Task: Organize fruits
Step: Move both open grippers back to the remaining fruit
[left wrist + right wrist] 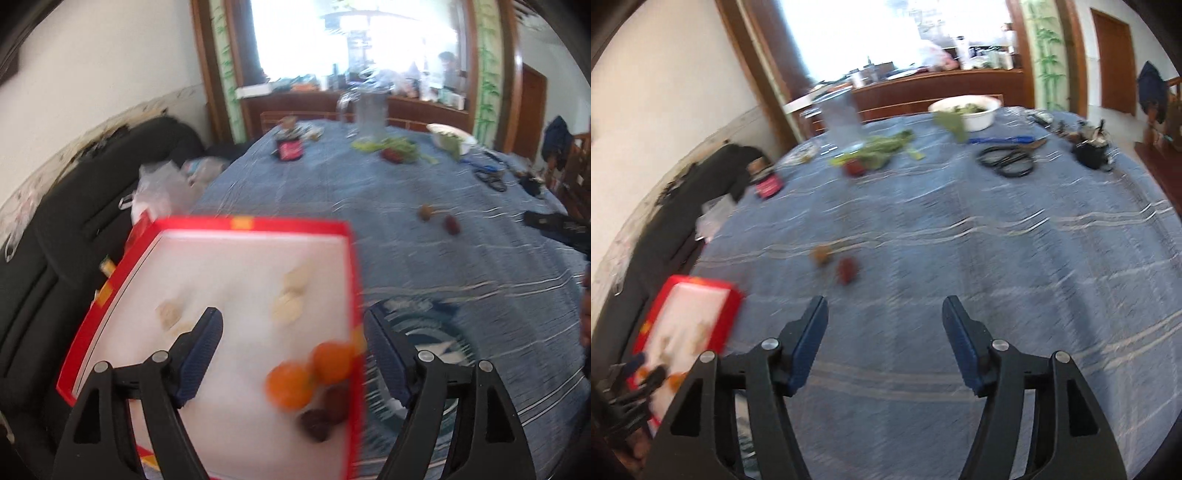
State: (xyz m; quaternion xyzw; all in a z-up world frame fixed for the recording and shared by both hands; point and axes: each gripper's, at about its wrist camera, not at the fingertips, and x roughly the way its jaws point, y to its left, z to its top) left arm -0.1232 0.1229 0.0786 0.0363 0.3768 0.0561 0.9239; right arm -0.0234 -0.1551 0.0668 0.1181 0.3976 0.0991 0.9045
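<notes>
Oranges (310, 373) and dark fruits (325, 413) sit together in red box (347, 266), kept tidy. Left gripper (293, 332) hangs above, jaws apart, empty. Right gripper (884, 319), jaws apart, points toward two loose fruits (834, 264) farther out, likely next.

Both views are smeared by motion blur. In the left wrist view, the two round orange fruits (310, 373) and the dark wrinkled fruits (325, 413) beside them in the red-rimmed white cardboard tray (347, 280) have no sharp outline, so their kind cannot be told; the tray's near end runs off the bottom edge. In the right wrist view, the small brownish fruit (822, 254) and small dark red fruit (847, 270) on the blue striped tabletop (997, 258) are too blurred to identify.
</notes>
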